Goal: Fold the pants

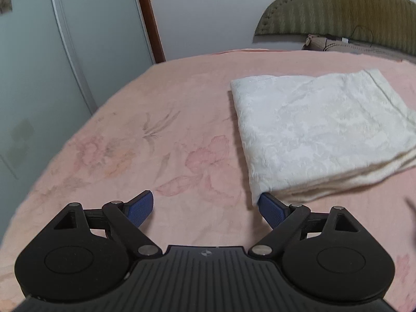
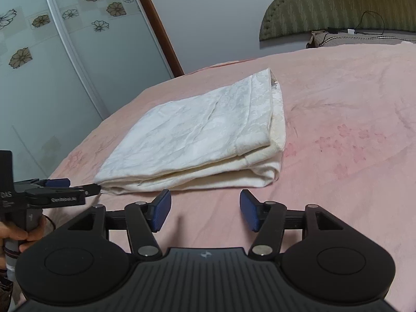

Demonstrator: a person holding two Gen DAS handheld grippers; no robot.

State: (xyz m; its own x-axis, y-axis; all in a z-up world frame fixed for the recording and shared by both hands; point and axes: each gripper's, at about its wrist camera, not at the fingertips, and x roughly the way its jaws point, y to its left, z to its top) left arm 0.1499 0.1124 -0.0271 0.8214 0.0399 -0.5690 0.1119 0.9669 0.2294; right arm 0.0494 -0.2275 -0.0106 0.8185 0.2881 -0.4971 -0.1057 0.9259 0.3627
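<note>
Standing wide apart, the jaws of the left gripper (image 1: 206,209) are seen with nothing between them; its right pad just touches the near left corner of the folded pants (image 1: 319,132), but no cloth is pinched. The right gripper (image 2: 205,213) is likewise held open and empty, its pads set just short of the near edge of the stack, apart from it. From the right wrist view, the left gripper (image 2: 78,186) is seen from the side at that same corner, with a hand (image 2: 15,234) wrapped round its handle. The pants are laid as a compact, squared bundle of several cream-white layers on the pink bed cover (image 1: 156,143), toward the middle of the bed, with the headboard (image 2: 338,2) far behind and the wardrobe door (image 2: 52,52) to the left. The folding itself is judged to be finished or nearly so, with the release step in hand. If anything is called for next, it is a clean retreat of both grippers without snagging the loose layered edges, or a light pressing to flatten the stack.
</note>
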